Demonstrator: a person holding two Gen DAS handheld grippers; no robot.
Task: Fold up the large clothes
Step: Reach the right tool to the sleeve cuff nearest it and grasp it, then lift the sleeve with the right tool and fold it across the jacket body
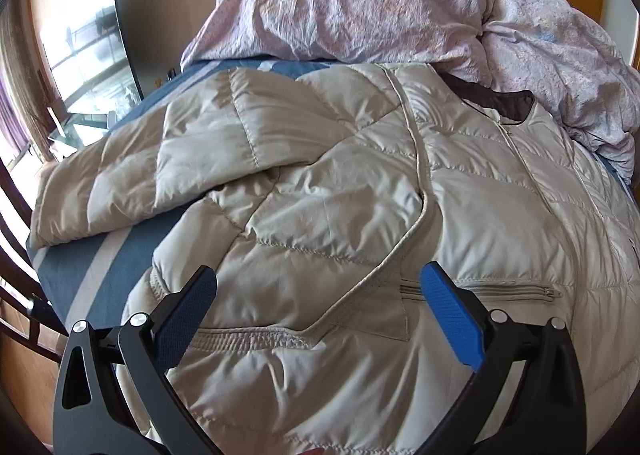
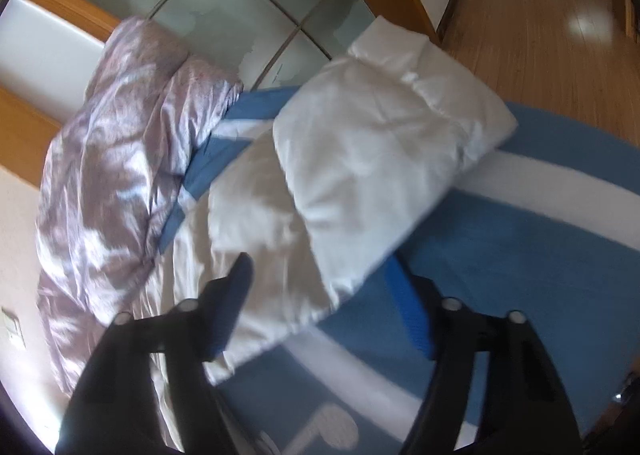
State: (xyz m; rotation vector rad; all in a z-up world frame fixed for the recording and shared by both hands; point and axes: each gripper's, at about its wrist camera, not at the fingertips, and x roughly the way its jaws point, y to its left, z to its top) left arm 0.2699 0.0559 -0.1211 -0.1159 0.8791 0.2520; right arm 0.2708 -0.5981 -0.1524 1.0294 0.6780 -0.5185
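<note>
A pale beige quilted jacket (image 1: pixel 320 183) lies spread on the bed, one sleeve (image 1: pixel 132 171) stretched out to the left and its dark-lined collar (image 1: pixel 500 103) towards the far side. My left gripper (image 1: pixel 318 287) hovers open over the lower part, near a zipped pocket (image 1: pixel 500 291), with nothing pinched. In the blurred right wrist view the jacket (image 2: pixel 360 135) looks white and partly doubled over. My right gripper (image 2: pixel 320 275) stands open, with the jacket's lower edge lying between its fingers and a gap left beside the blue pad (image 2: pixel 408 303).
The bed sheet (image 1: pixel 80 267) is blue with white stripes (image 2: pixel 520 255). A crumpled lilac duvet (image 1: pixel 360 7) is heaped at the head of the bed (image 2: pixel 112 175). A glass pane (image 1: pixel 92 47) stands left of the bed. Wooden floor (image 2: pixel 540 35) runs beyond the mattress edge.
</note>
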